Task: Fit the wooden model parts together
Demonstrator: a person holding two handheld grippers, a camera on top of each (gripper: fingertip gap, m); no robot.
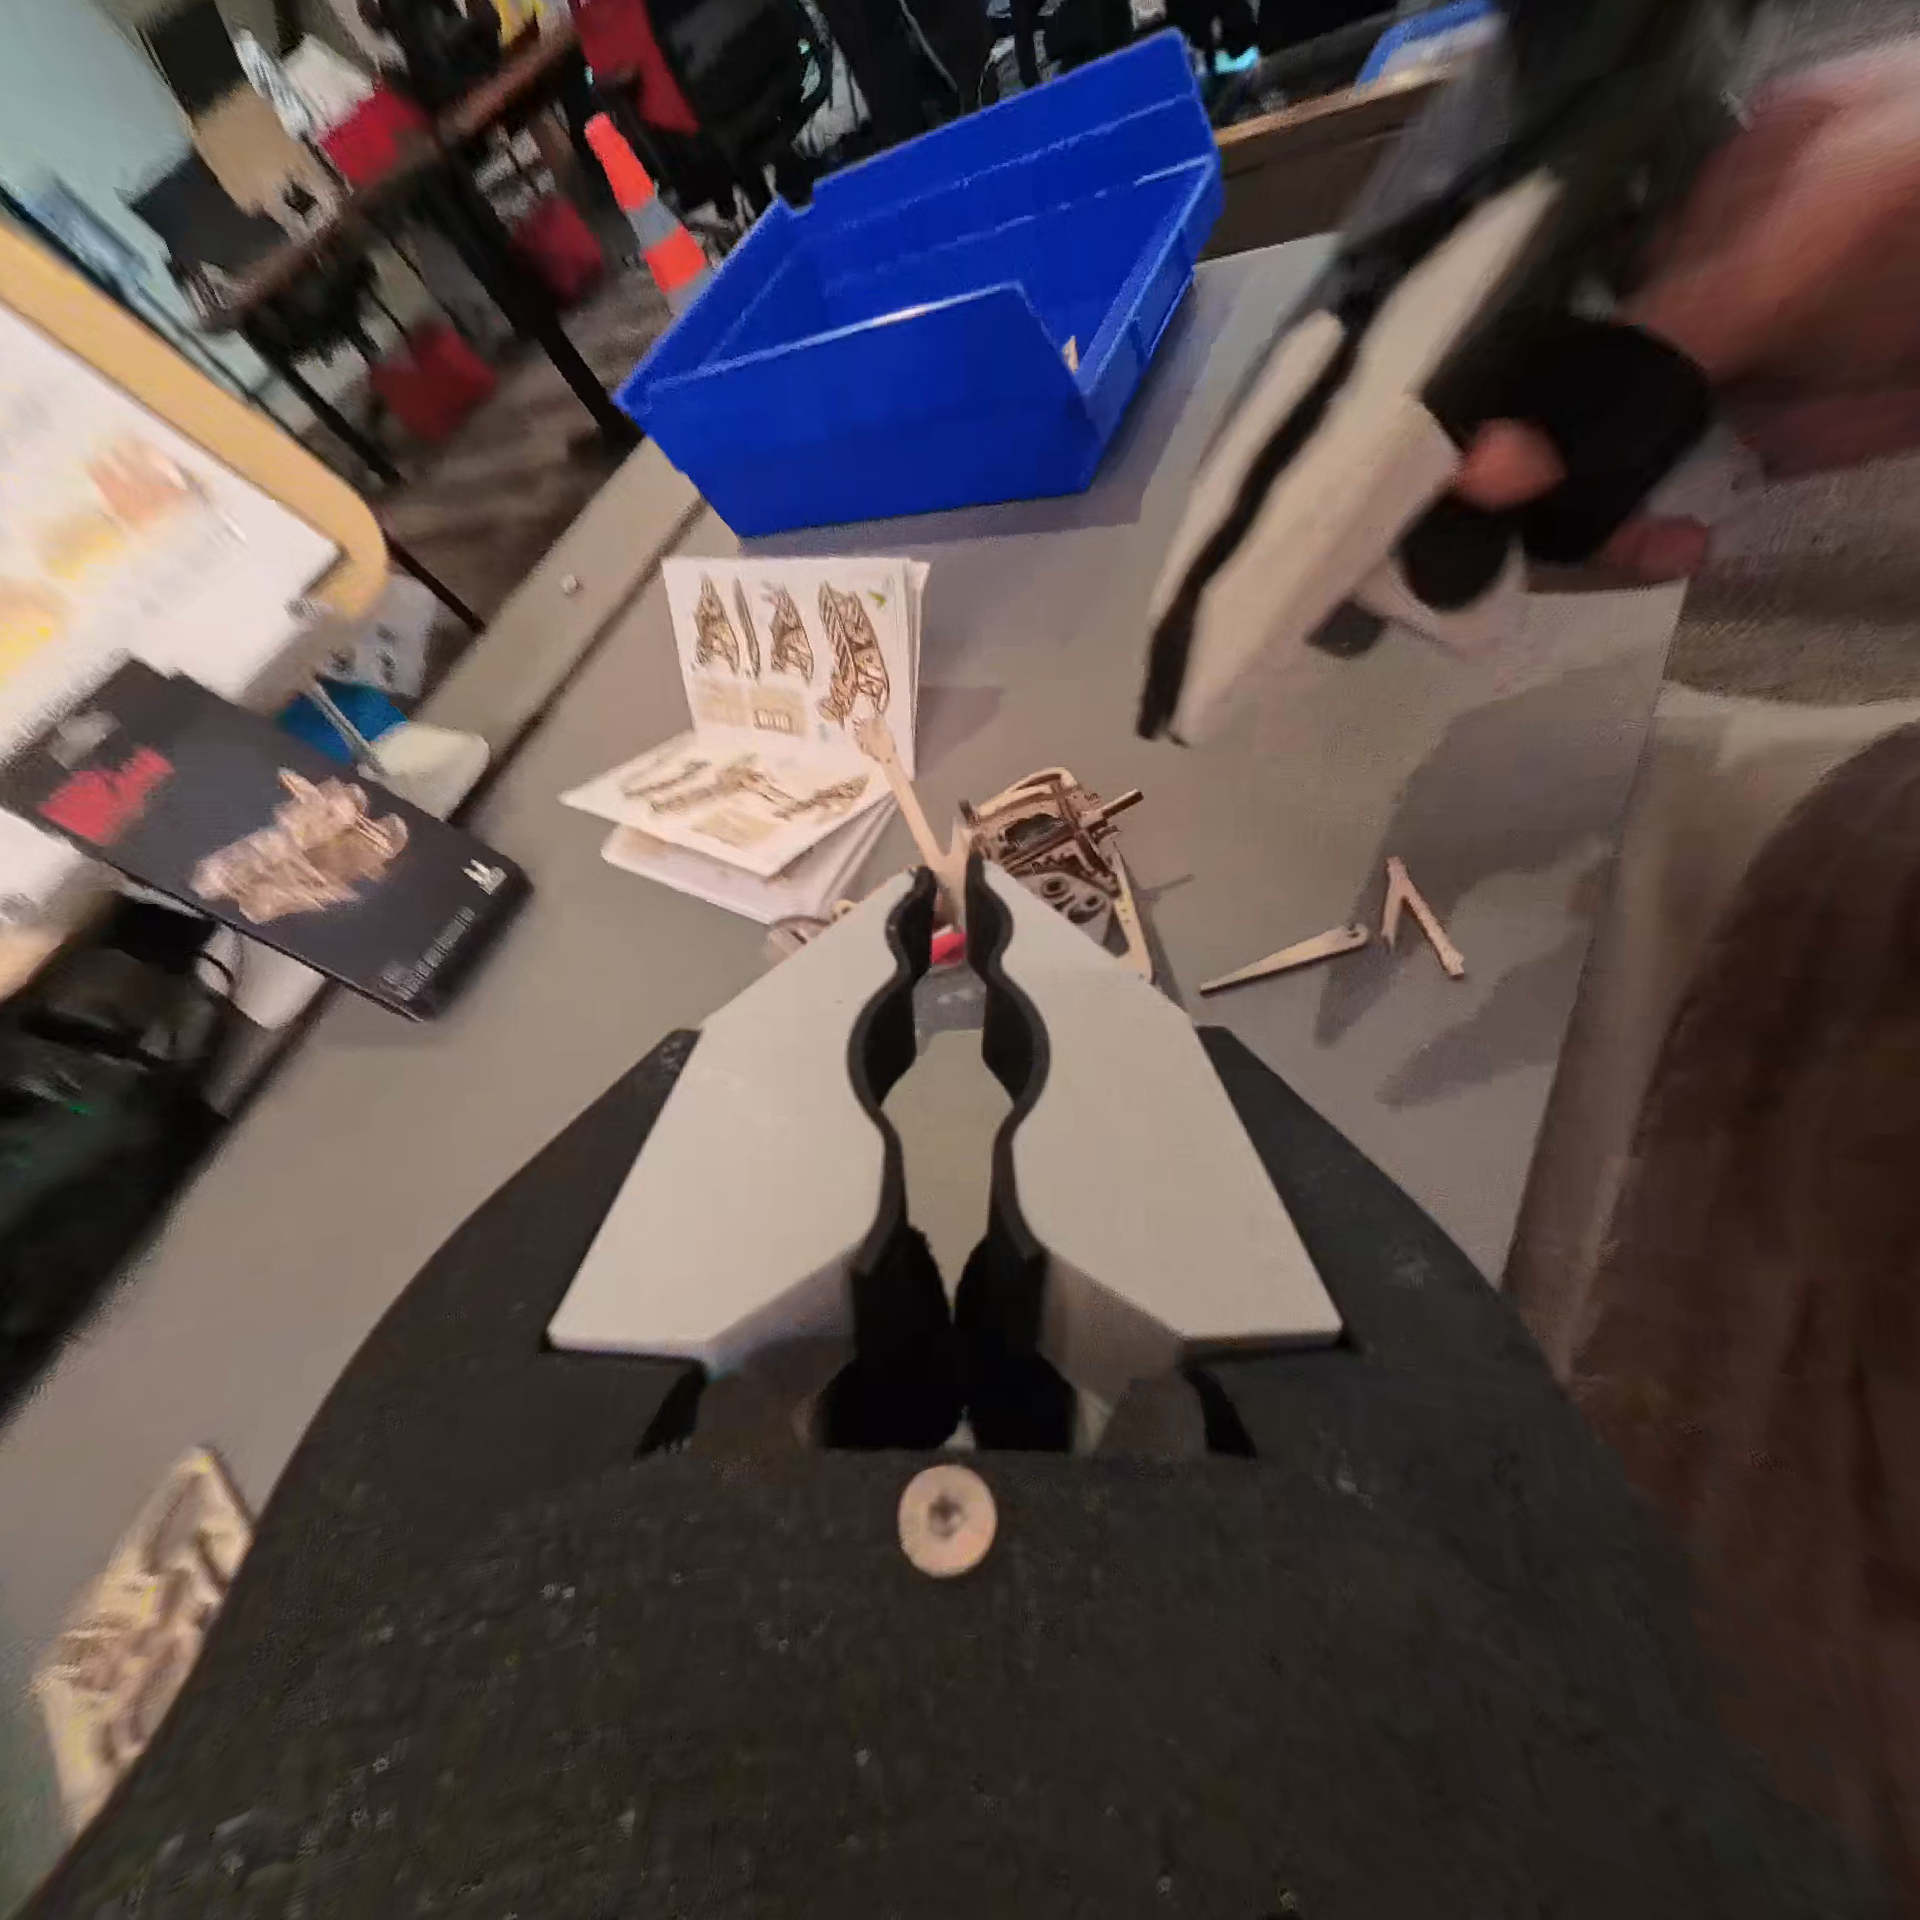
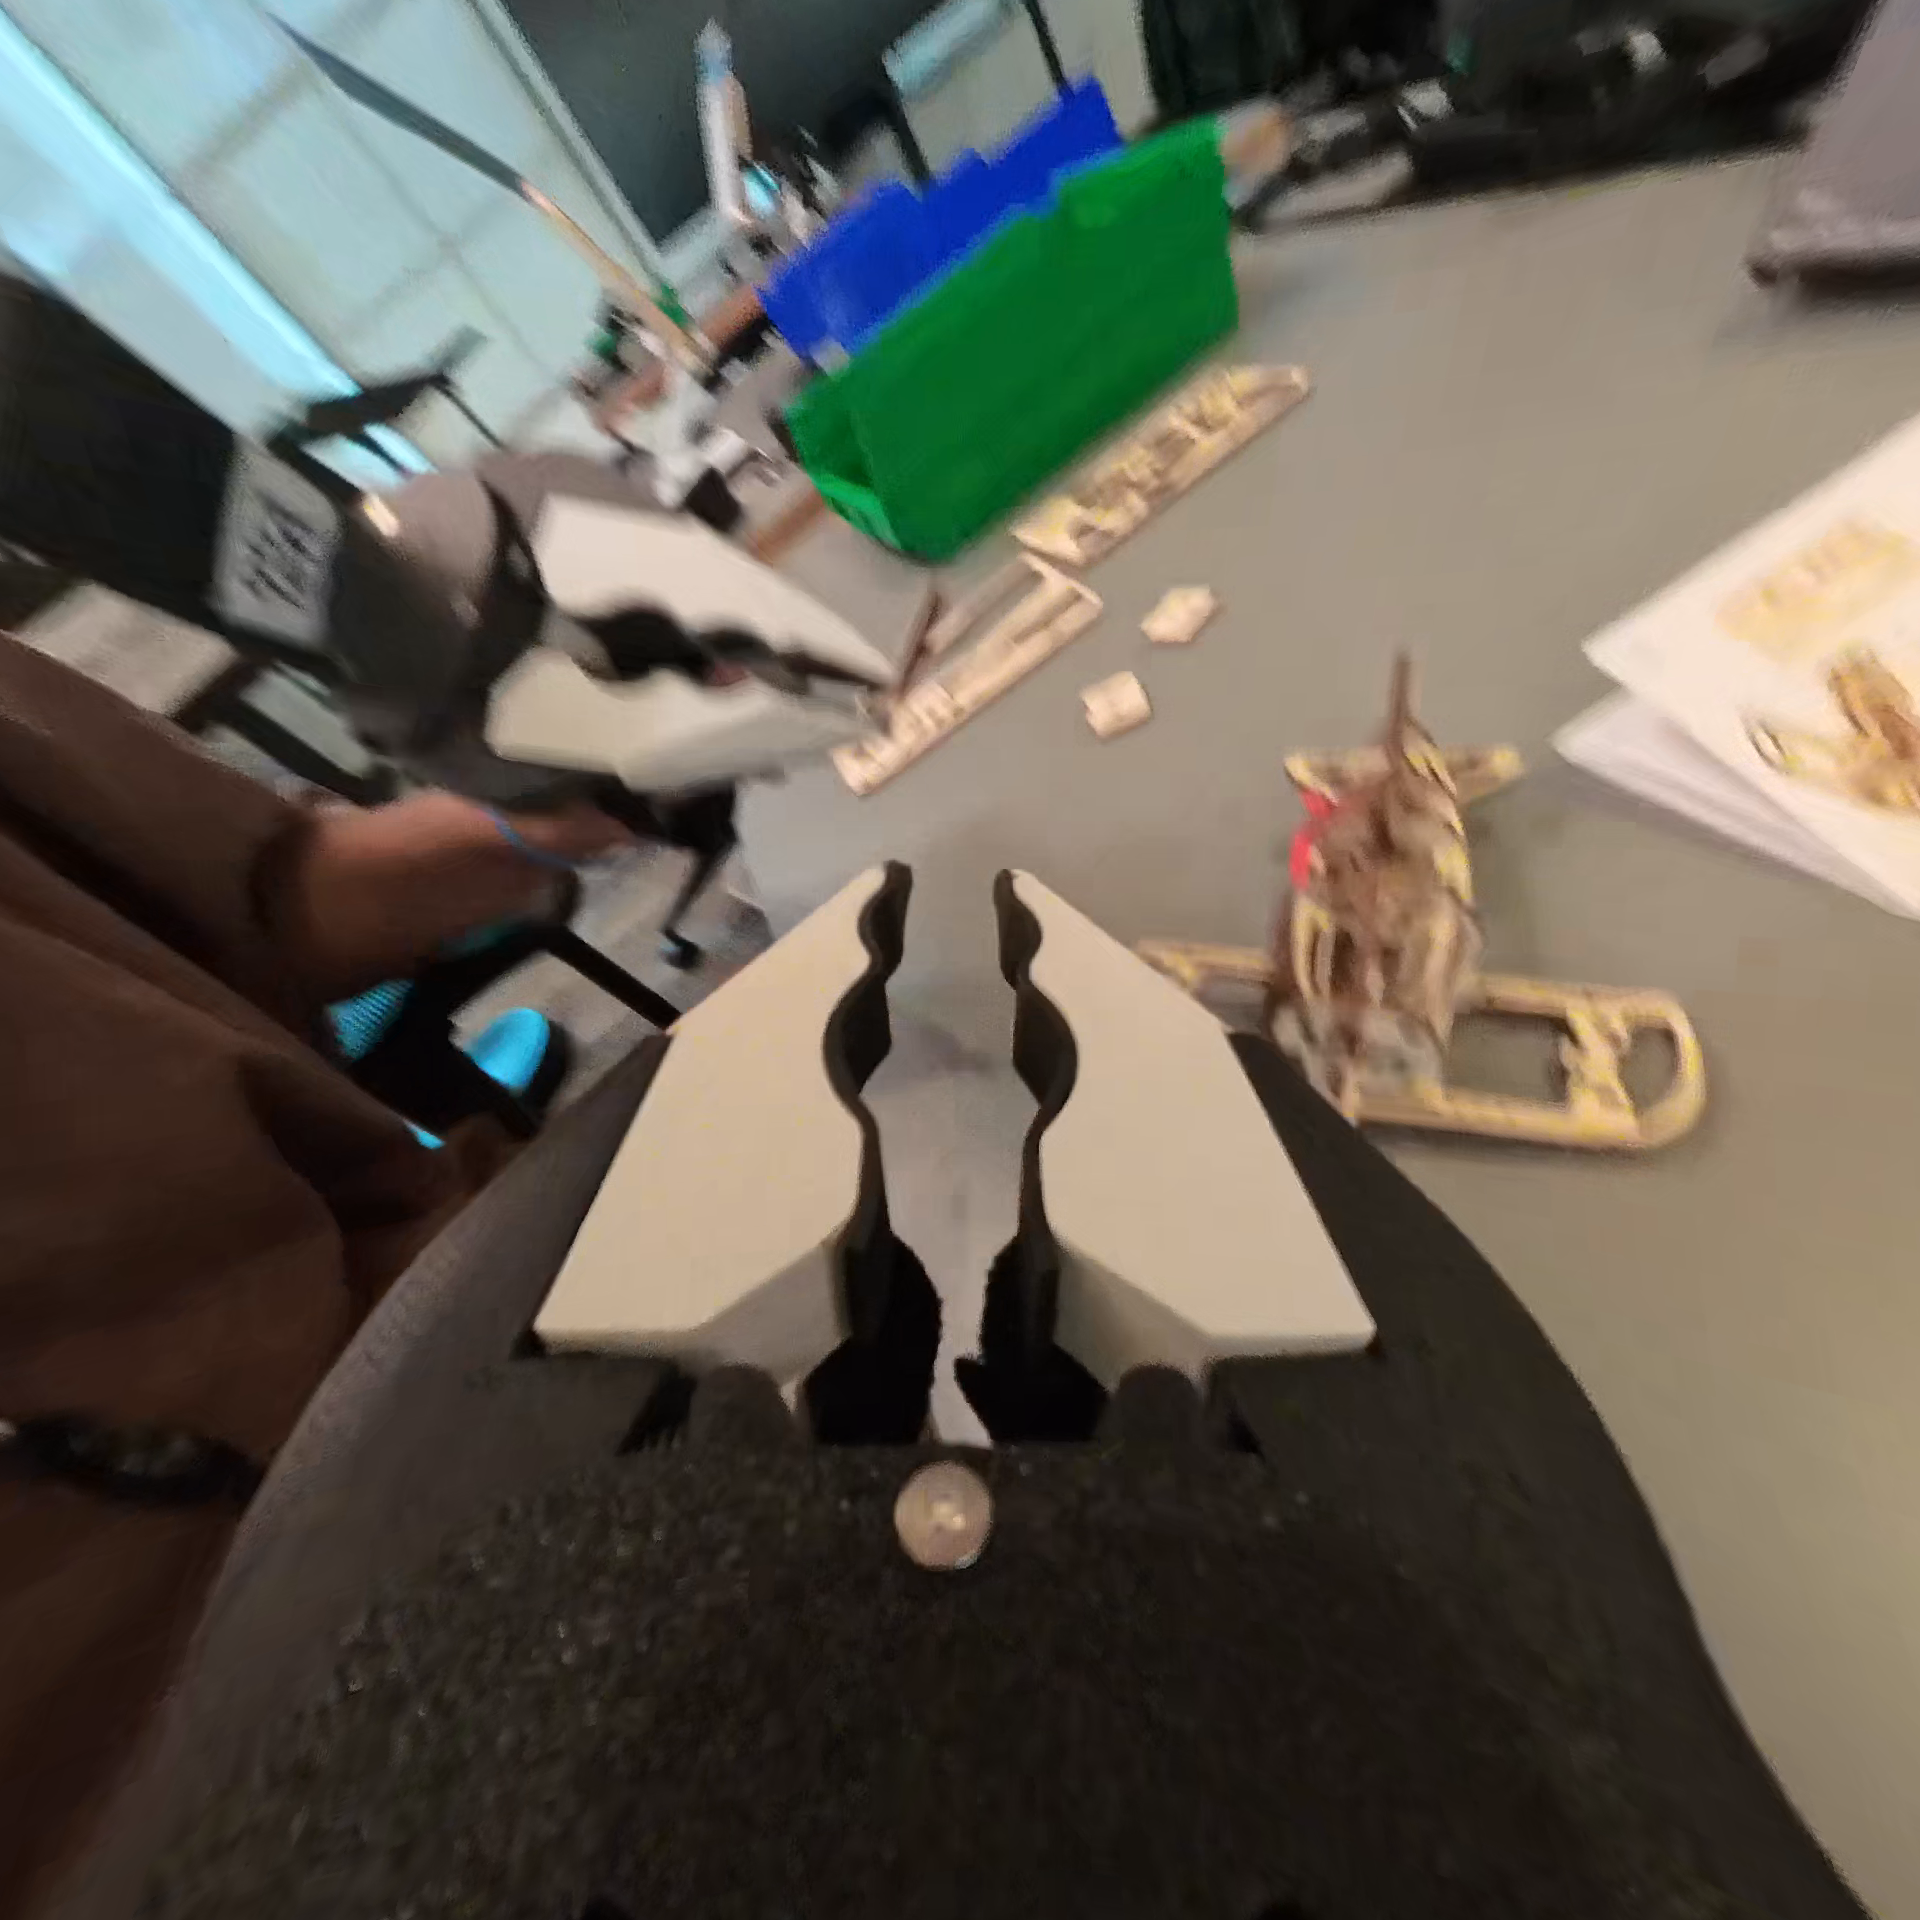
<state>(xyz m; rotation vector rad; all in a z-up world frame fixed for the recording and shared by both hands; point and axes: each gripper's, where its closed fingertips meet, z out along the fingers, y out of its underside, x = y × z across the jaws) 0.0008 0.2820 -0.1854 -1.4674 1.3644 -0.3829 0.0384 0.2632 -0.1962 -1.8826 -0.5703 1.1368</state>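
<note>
Evidently a joining step: the half-built wooden model (image 1: 1055, 862) lies on the grey table (image 1: 416, 1143), nearer than the blue bin (image 1: 914, 343). Left gripper (image 1: 945, 883) pinches a thin wooden strip (image 1: 902, 795) over it, tilted down. Right gripper (image 2: 951, 883) hangs above, narrowly parted and empty. Next: seat the strip's end.

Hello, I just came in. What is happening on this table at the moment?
A person holds a claw in each hand and is building a wooden model. The left claw is closed on a thin wooden strip, held just in front of the half-built model on the grey table. The right claw is open and empty, raised above the table. Two loose wooden pieces lie beside the model, with open instruction booklets and a blue bin behind.
</note>
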